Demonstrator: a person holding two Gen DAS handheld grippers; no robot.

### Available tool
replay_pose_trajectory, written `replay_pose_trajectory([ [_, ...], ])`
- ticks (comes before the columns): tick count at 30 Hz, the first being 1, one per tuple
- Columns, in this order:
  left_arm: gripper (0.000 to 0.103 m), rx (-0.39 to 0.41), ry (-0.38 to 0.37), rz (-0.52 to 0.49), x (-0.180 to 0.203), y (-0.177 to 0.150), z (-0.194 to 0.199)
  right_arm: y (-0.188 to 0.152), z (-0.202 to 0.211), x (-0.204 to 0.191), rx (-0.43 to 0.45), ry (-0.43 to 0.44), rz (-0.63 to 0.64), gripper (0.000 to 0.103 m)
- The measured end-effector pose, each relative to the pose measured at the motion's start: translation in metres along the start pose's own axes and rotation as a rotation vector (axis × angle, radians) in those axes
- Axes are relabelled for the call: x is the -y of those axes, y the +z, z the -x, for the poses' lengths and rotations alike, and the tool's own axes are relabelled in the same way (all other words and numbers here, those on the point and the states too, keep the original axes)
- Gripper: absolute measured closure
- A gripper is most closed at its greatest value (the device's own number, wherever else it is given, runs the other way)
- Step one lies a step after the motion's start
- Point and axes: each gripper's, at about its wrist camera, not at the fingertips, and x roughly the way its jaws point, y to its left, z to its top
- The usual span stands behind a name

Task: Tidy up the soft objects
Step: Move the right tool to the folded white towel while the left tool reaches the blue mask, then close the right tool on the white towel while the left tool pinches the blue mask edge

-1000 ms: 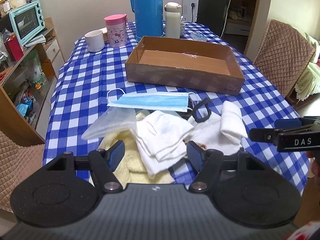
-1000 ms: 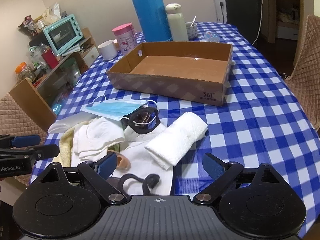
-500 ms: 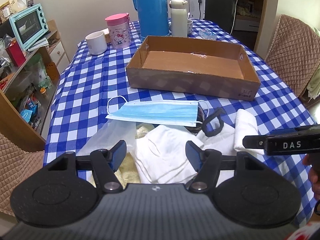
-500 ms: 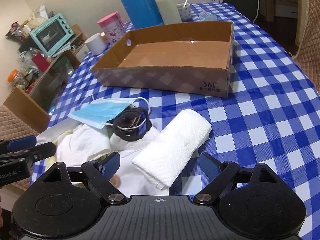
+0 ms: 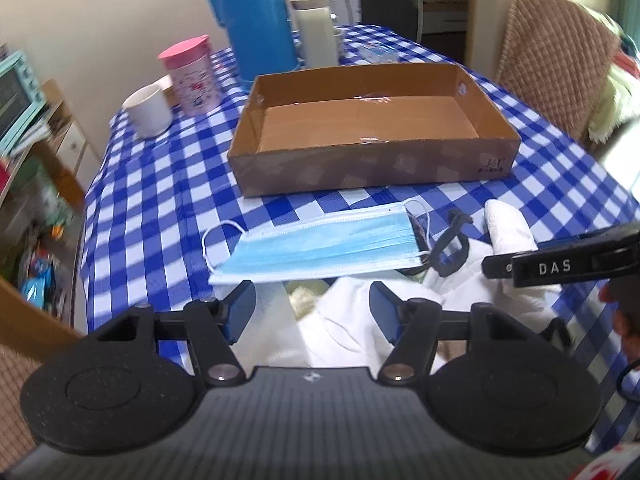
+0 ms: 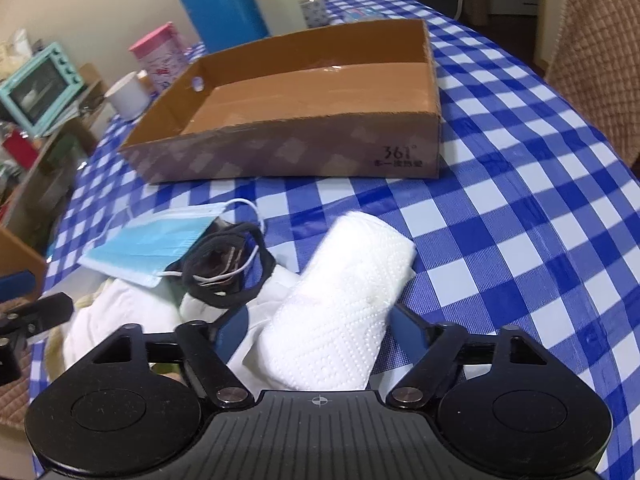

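Open checked cloth point(image 6: 520, 240) right of the cardboard box point(image 6: 288, 156); flasks point(image 5: 256, 20) crowd behind it.

Cream walls, a wooden shelf point(image 5: 48, 152) with a mint oven point(image 6: 36, 88), quilted chair point(image 5: 560, 76).

I lower both grippers closer to the pile; my right gripper point(image 6: 316, 330) narrows around the rolled white towel point(image 6: 344, 304), my left gripper point(image 5: 312, 312) closing slightly over the white cloth point(image 5: 344, 328).

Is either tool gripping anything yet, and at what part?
Nothing is held. The right tool, jaws closing, straddles the near end of the white rolled paper towel; the left tool, closing slightly, hangs over white cloths.
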Motion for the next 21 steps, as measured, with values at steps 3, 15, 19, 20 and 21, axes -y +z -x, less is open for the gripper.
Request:
replay_pose_trajectory([
  [3, 0.044, 0.003, -0.026, -0.056, -0.008, 0.005, -0.008, -0.002, -0.002, -0.001, -0.004, -0.031, -0.017, 0.036],
  [15, 0.051, -0.024, -0.076, -0.354, -0.012, 0.006, -0.047, -0.005, 0.032, -0.001, 0.093, -0.092, -0.002, 0.049],
  [19, 0.056, -0.038, -0.061, -0.453, -0.008, -0.002, -0.058, -0.007, 0.038, 0.002, 0.089, -0.09, -0.023, 0.049],
  [20, 0.057, -0.04, -0.058, -0.466, -0.007, -0.002, -0.061, -0.007, 0.038, 0.001, 0.088, -0.091, -0.028, 0.049],
  [21, 0.059, -0.039, -0.057, -0.477, -0.006, -0.003, -0.062, -0.007, 0.038, 0.001, 0.086, -0.09, -0.031, 0.049],
])
